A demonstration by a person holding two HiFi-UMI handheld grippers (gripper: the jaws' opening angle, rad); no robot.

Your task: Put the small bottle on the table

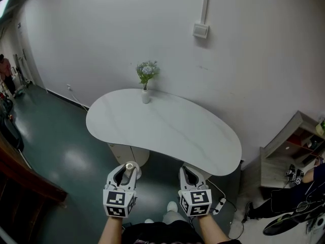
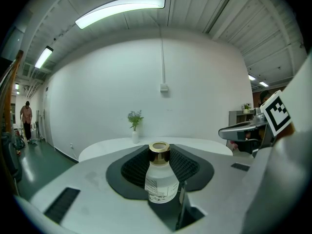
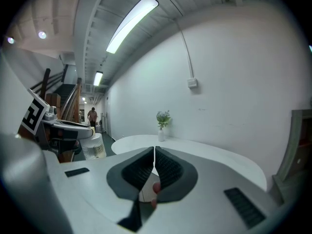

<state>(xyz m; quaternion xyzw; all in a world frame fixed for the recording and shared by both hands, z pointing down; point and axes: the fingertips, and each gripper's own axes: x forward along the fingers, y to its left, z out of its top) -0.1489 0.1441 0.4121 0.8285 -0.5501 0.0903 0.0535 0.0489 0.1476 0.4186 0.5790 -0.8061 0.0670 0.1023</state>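
Note:
A small clear bottle with a gold cap and a printed label stands upright between the black pads of my left gripper, which is shut on it. From the head view the bottle's cap shows at the tips of the left gripper, held in the air short of the near edge of the white kidney-shaped table. My right gripper hangs beside it at the same height. Its jaws are shut with nothing between them. The bottle also shows at the left of the right gripper view.
A small white vase of flowers stands at the table's far edge, near the white wall. A wooden shelf unit and a seated person are at the right. Another person stands far left on the dark green floor.

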